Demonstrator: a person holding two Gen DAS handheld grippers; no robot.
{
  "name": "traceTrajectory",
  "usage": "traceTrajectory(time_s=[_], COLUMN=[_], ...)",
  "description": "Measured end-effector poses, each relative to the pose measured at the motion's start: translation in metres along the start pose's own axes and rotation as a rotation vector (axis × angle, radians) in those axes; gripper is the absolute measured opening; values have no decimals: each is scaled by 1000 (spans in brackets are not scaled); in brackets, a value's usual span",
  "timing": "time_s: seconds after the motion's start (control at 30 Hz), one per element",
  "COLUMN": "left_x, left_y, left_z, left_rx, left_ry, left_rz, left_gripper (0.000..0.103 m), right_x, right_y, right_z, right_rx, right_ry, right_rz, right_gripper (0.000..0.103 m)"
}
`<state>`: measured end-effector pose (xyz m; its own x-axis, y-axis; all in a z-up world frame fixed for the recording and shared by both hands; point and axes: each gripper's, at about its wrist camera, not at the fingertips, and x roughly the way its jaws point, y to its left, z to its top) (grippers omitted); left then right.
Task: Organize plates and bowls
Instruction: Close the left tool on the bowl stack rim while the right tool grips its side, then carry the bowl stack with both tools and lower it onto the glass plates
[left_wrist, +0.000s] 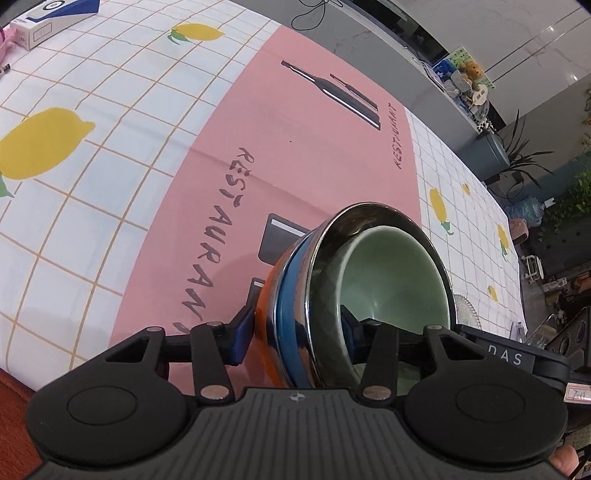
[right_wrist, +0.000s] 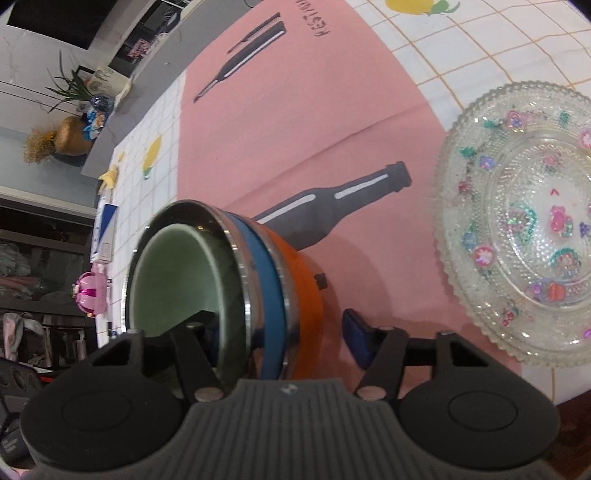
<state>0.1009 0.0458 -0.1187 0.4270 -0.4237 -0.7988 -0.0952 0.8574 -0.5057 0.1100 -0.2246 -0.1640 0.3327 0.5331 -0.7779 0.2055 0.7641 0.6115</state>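
The left tool (left_wrist: 295, 332) and right tool (right_wrist: 280, 332) each pinch the wall of the nested bowl stack (left_wrist: 369, 280). A glass plate (right_wrist: 524, 221) lies on the surface (right_wrist: 332, 110) beside it.

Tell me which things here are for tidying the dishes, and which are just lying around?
For the job:
bowl stack, green bowl innermost, then steel, blue and orange
glass plate
left hand-held gripper, straddling the stack's wall
right hand-held gripper, doing the same

Just lying about:
white and blue box
pink toy
vase
placemat
tablecloth
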Motion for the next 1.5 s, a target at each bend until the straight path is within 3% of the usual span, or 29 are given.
traceTrajectory(time_s=[0.7,1.1,1.5], left_x=[-22,-44,-31], left_y=[-9,-42,-102], left_z=[-11,-29,-35], left_rx=[38,86,149], left_ry=[-53,-97,-72], left_rz=[16,-8,-74], left_gripper=[50,50,50], right_x=[-9,-50,-110], right_y=[4,0,-36], right_z=[-14,-26,-15], right_rx=[-25,-56,-28], right_ry=[-25,-84,-161], right_rz=[29,52,45], right_gripper=[50,50,50])
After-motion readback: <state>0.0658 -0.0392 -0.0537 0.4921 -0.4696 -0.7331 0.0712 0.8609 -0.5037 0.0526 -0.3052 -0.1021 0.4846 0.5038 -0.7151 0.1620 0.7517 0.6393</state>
